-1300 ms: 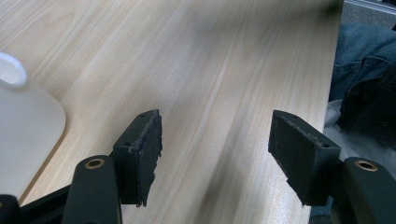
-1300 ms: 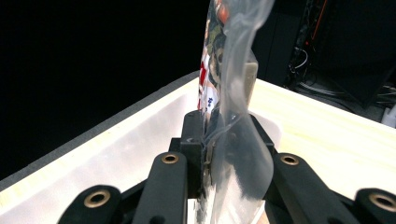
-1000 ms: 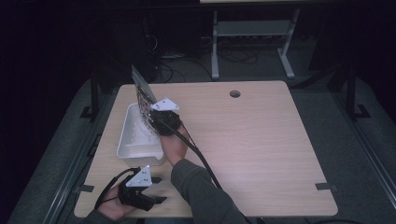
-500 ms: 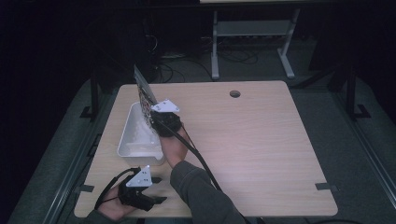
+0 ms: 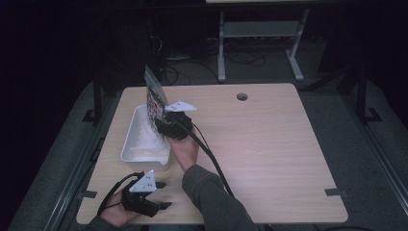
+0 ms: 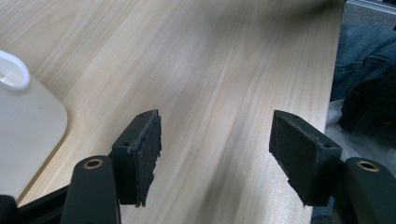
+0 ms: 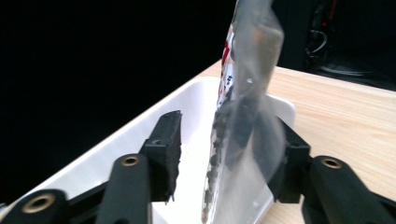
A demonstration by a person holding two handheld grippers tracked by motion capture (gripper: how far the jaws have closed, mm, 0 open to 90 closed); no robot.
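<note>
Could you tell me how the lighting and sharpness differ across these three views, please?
High view: only the table is lit, the room around it nearly black, and the picture is soft and grainy. Left gripper view: the wood is bright and evenly lit, blurring toward the far edge. Right gripper view: the bin is glaringly white against black, and the shiny packet between the open jaws is out of focus.

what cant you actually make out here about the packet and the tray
- Printing on the snack packet: blurred in the right claw view, too small in the high view.
- Whether the packet's bottom rests in the white tray: cut off by the right claw view's lower edge, hidden behind the right claw in the high view.
- Most of the tray in the left claw view: cut off at the left edge.
</note>
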